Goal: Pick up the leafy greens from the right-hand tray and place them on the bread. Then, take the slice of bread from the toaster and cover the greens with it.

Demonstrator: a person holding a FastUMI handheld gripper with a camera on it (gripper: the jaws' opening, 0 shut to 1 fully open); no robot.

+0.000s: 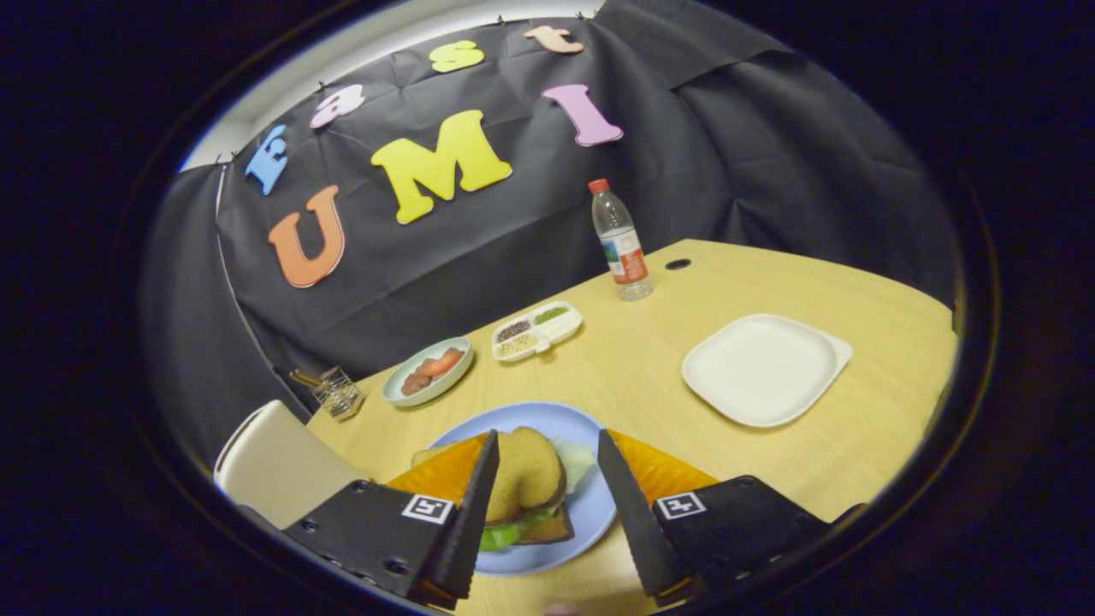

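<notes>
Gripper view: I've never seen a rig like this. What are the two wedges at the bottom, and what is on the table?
They are the two fingers of a handheld gripper; the camera rides on it and looks forward. The fingers stand open, holding nothing. Between them a blue plate carries a sandwich: bread on top, greens under it, bread beneath. Beyond lie an empty white tray, a bowl of red slices, a divided dish, a water bottle and a toaster.

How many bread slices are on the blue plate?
2: the top slice lies over the greens between the open fingers; the bottom slice peeks out beneath them.
</notes>
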